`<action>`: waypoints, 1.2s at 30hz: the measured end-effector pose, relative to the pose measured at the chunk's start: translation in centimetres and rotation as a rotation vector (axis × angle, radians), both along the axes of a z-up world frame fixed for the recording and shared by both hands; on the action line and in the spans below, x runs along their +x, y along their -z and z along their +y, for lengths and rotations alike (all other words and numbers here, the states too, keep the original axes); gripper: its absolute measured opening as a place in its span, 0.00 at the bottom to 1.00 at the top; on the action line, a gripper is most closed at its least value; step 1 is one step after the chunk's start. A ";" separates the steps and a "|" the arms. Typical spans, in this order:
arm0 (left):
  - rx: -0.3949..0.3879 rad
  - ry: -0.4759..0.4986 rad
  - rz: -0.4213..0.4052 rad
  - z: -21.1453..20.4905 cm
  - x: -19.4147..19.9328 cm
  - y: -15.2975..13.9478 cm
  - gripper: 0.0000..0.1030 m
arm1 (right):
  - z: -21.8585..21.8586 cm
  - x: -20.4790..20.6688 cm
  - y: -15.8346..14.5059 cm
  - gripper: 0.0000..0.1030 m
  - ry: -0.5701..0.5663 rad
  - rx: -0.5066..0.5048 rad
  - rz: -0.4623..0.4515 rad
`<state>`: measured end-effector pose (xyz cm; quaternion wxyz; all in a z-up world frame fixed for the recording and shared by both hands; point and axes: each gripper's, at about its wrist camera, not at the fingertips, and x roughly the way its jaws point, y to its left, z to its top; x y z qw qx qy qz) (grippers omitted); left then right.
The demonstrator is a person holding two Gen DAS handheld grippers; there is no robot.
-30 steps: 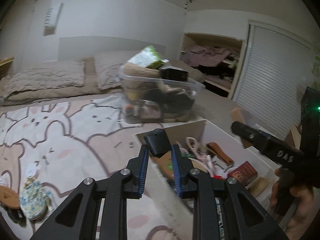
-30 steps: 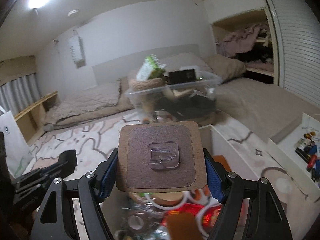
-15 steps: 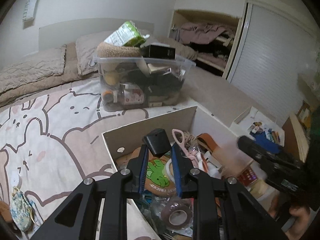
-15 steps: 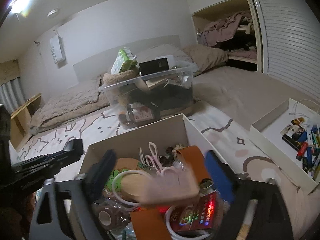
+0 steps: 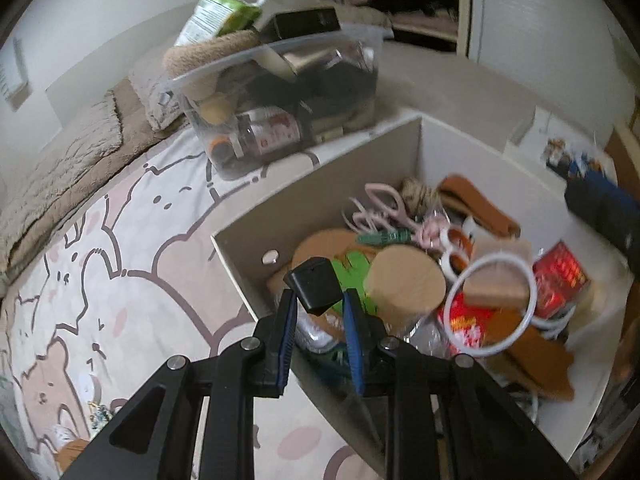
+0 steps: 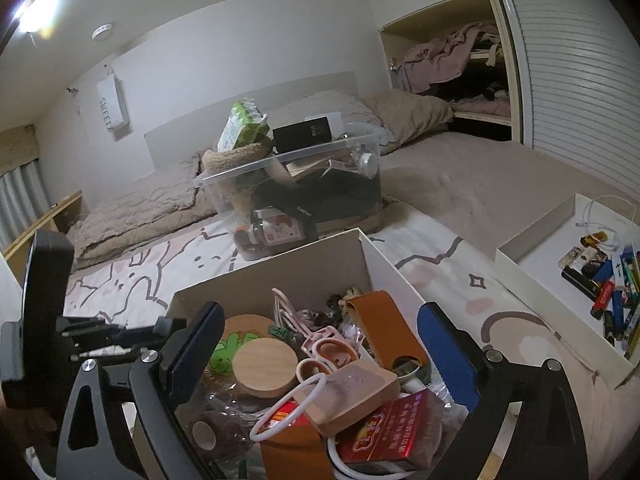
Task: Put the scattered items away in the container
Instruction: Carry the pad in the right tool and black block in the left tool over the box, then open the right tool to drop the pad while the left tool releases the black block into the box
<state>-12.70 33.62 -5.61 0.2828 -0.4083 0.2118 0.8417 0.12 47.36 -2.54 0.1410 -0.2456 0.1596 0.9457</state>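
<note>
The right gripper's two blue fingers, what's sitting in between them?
Right wrist view: the wooden square, lying loose in the white box on a white ring; the right gripper isn't touching it.

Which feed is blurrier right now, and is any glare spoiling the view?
Left wrist view: motion-smeared, worst at the right edge over the white box; the black block between its fingers stays sharp. Right wrist view: crisp, with ceiling-light glare top left only.

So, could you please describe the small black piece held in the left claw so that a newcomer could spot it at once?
Start at the open white cardboard box on the cartoon-print bedspread. Over its near-left corner, the left claw pinches a small black block between blue pads. Unlike the round wooden lid and green frog coaster lying beneath it, it is matte black, boxy and held above the pile.
</note>
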 end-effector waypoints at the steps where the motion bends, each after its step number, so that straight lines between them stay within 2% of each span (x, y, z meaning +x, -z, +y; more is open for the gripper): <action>1: -0.007 0.004 0.002 0.0 0.2 0.0 0.23 | 0.1 0.0 0.0 0.94 -0.002 -0.002 0.002; 11: -0.027 0.013 -0.051 -0.8 2.2 0.4 0.23 | -0.1 0.1 -0.3 0.94 -0.033 -0.009 0.020; 15: -0.012 -0.020 -0.033 -1.0 2.1 0.1 0.56 | 0.0 0.3 -0.4 0.94 -0.033 -0.011 0.027; 26: -0.027 -0.025 0.005 -1.2 2.2 0.0 0.56 | 0.6 0.3 -0.1 0.94 -0.020 -0.016 0.018; 33: 0.003 -0.017 0.011 -0.8 2.5 -0.7 0.56 | 0.2 0.4 -0.4 0.94 -0.011 0.033 -0.003; 35: 0.010 -0.015 0.016 -0.7 2.6 -1.0 0.58 | 0.3 0.7 -0.6 0.94 -0.015 0.031 0.009; 36: 0.018 -0.016 0.020 -0.7 2.6 -1.2 0.66 | 0.3 0.8 -0.7 0.94 -0.017 0.030 0.011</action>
